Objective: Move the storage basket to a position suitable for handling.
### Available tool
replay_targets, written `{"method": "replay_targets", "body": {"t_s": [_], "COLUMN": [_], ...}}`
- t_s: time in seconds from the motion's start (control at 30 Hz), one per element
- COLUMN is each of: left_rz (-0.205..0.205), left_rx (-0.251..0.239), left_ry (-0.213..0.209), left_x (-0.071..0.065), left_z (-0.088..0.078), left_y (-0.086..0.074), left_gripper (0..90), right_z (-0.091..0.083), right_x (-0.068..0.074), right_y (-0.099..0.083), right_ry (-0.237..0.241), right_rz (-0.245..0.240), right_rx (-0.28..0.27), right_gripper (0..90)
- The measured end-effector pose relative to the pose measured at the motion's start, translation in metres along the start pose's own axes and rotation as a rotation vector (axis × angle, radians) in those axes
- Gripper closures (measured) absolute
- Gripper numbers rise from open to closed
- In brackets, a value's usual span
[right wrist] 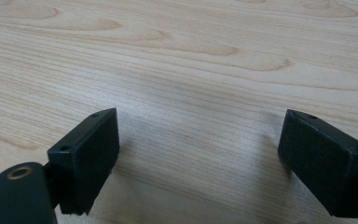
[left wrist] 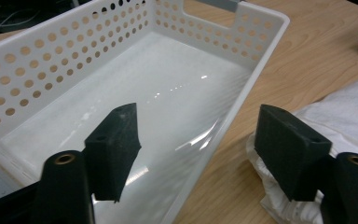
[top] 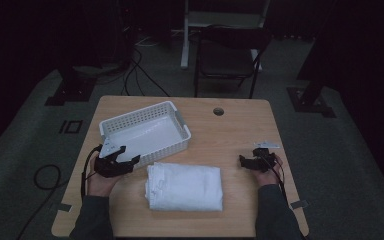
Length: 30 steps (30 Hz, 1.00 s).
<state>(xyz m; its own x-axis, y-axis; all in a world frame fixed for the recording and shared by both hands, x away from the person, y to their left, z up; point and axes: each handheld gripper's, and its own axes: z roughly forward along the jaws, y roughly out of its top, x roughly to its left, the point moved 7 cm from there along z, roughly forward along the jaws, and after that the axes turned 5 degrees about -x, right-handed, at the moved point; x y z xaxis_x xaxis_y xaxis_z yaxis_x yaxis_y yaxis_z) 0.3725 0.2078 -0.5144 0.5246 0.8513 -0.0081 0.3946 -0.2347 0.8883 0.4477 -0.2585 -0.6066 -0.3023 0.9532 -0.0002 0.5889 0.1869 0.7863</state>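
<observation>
The folded white towel lay flat on the wooden table, close to the person's edge and roughly midway between the two hands, with the white perforated basket just beyond it at about eleven o'clock, empty and nearly touching the towel's far left corner. The left gripper sat at nine o'clock from the towel, just beside its left edge; in the left gripper view its jaws stood apart with nothing between them, one over the basket's floor and the other above the towel's rumpled corner. The right gripper rested at about two o'clock from the towel, well apart from it, and the right gripper view showed its jaws spread wide over bare wood, holding nothing. The work in hand looked like moving the towel into the basket. To do it well, each gripper probably needed to come in low at a short end, pinching all the folded layers together rather than the top sheet alone, so the bundle would not unfold. Lifting both ends level and clearing the basket's near wall before lowering would likely keep it tidy.
</observation>
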Motion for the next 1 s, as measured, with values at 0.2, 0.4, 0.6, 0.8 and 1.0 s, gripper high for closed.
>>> {"method": "replay_targets", "body": {"t_s": [0.2,0.4,0.6,0.8,1.0], "left_rz": [0.012,-0.039,-0.057,-0.075,-0.103], "left_rx": [0.003,-0.03,-0.031,-0.034,-0.018], "left_ry": [0.035,0.027,0.045,0.113,0.16], "left_x": [0.004,0.01,0.016,0.029,0.042], "left_z": [-0.002,-0.007,-0.011,-0.019,-0.024], "left_y": [-0.001,0.001,0.0,-0.001,-0.007], "left_gripper": [32.7,36.2,35.6,33.9,30.1], "right_z": [0.0,0.0,0.0,0.0,-0.001], "right_x": [0.0,0.001,0.0,0.0,0.0], "right_y": [0.0,0.0,0.0,0.0,0.0], "right_ry": [-0.007,-0.009,-0.01,-0.009,-0.01], "right_rz": [0.008,0.009,0.01,0.01,0.01], "right_rx": [0.001,0.001,0.0,0.0,0.0], "right_gripper": [12.5,12.5,12.6,12.7,13.2]}}
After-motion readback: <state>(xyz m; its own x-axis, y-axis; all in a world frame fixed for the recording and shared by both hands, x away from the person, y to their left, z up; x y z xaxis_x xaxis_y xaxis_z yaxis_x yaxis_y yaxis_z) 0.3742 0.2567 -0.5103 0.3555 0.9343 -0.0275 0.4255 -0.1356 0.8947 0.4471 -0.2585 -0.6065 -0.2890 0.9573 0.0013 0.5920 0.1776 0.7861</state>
